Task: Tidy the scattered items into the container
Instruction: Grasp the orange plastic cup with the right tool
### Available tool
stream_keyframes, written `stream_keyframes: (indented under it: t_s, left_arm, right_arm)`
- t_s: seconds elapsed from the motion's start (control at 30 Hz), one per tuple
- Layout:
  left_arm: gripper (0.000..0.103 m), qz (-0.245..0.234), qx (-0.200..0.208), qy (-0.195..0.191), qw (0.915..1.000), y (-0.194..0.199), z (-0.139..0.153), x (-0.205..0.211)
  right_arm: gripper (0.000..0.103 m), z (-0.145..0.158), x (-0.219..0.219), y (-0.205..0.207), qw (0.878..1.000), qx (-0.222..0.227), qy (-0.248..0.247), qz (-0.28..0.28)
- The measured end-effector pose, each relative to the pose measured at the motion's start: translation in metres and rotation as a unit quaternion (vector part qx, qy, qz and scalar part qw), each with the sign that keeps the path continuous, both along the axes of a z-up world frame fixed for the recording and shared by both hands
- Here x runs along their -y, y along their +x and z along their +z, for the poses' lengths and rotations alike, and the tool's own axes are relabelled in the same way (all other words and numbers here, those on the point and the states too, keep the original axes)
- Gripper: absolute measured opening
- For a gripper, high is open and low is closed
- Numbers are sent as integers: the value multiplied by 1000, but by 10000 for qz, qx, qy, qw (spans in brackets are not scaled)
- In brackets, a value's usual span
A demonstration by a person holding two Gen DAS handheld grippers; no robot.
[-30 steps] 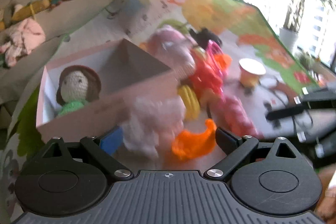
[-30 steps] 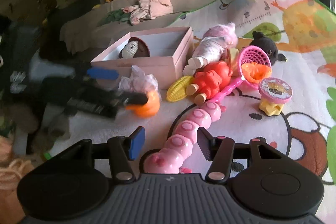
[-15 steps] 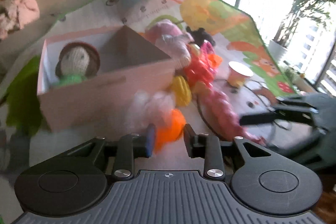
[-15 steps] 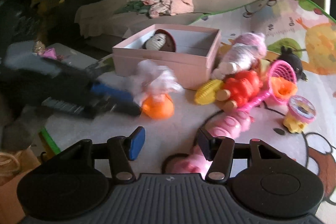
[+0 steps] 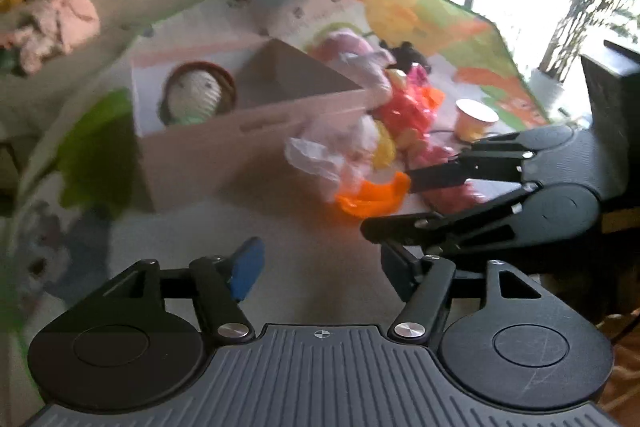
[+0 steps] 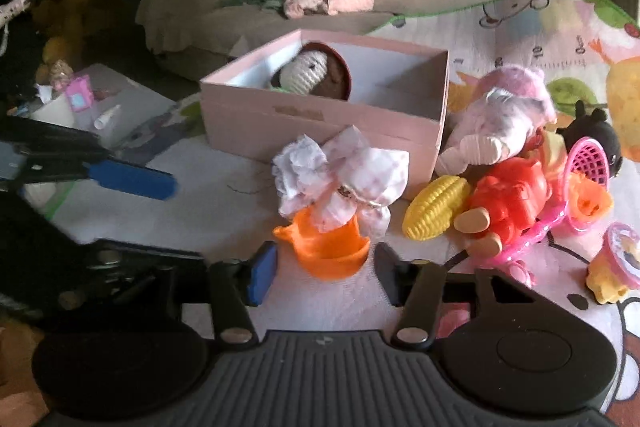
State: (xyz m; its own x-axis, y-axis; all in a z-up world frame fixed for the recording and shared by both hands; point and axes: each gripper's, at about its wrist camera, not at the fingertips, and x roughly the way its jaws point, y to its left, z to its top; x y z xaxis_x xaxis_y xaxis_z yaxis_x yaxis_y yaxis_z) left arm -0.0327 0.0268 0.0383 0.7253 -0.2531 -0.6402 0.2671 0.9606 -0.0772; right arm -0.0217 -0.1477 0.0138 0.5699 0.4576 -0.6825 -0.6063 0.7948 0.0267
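Note:
An orange cup [image 6: 328, 251] stuffed with a white and pink cloth bow [image 6: 340, 179] stands on the play mat in front of the pink box [image 6: 320, 123]. My right gripper [image 6: 326, 275] has the cup between its fingers and its jaws are closing; a thin gap still shows at each pad. In the left wrist view the right gripper [image 5: 400, 203] reaches in from the right around the orange cup [image 5: 372, 195]. My left gripper [image 5: 320, 267] sits back from the cup, its jaws opening with nothing between them. A crochet doll [image 5: 196, 95] lies in the pink box [image 5: 248, 131].
Right of the box lie a yellow corn [image 6: 436, 207], a red figure [image 6: 508, 199], a pink plush doll [image 6: 500, 111], a black plush [image 6: 596, 131], a pink scoop [image 6: 588, 163] and a pink-lidded yellow cup [image 6: 620, 263]. A sofa [image 6: 260, 15] runs behind the mat.
The right gripper left the pink caterpillar, moved left to the orange cup, and its jaws narrowed. The left gripper closed near the cup, then drew back from it and reopened.

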Motion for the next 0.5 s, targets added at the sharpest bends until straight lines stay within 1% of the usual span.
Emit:
stream_keyframes:
  t_s: [0.03, 0.13, 0.2, 0.23, 0.3, 0.4, 0.5]
  left_arm:
    - [79, 9, -12, -27, 10000, 0, 1, -2]
    - [80, 59, 25, 21, 10000, 3, 4, -3]
    - [82, 53, 68, 39, 10000, 8, 6, 1]
    - [83, 34, 91, 53, 9999, 11, 7, 4]
    - [84, -23, 138, 99, 9999, 17, 8, 12]
    - [85, -148, 156, 155, 9996, 28, 6, 26]
    - [85, -214, 124, 278, 9993, 44, 0, 43]
  right_arm:
    - [37, -1, 1, -1, 10000, -25, 17, 16]
    - [36, -3, 12, -13, 9999, -31, -74, 134]
    - [36, -3, 23, -25, 9997, 60, -182, 128]
    - [36, -3, 31, -31, 9996, 101, -237, 93]
    - [36, 2, 48, -43, 9990, 321, -310, -4]
    - [36, 4, 71, -48, 9986, 294, -314, -311]
    - [36, 3, 87, -51, 9980, 295, -286, -477]
